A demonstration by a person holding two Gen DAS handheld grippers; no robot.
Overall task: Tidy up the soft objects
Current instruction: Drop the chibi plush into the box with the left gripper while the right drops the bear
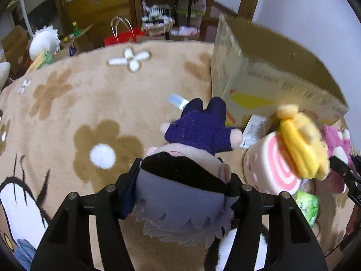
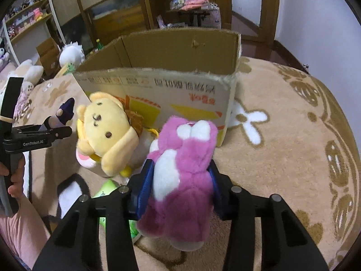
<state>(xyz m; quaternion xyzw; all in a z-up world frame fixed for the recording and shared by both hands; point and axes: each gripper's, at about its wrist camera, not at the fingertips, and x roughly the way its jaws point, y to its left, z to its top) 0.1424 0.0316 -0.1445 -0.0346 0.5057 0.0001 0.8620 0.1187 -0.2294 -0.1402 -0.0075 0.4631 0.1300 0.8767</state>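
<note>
Cardboard box [image 2: 162, 85] sits open on the flower rug [image 1: 79, 103]; its inside isn't visible, so nothing is confirmed packed. Yellow dog plush [image 2: 106, 135] on pink roll cushion [image 1: 270, 169] lies just before the box, untouched. Right claw [image 2: 178, 194] clamped on pink bear plush [image 2: 182, 169], left claw [image 1: 182, 192] clamped on grey-haired doll [image 1: 187, 158], both near the box. Looks like an early-to-mid stage.

Beige flower-pattern rug [image 2: 282, 158]; red paper bag [image 1: 123, 36] and wooden shelving [image 2: 158, 6] beyond.
</note>
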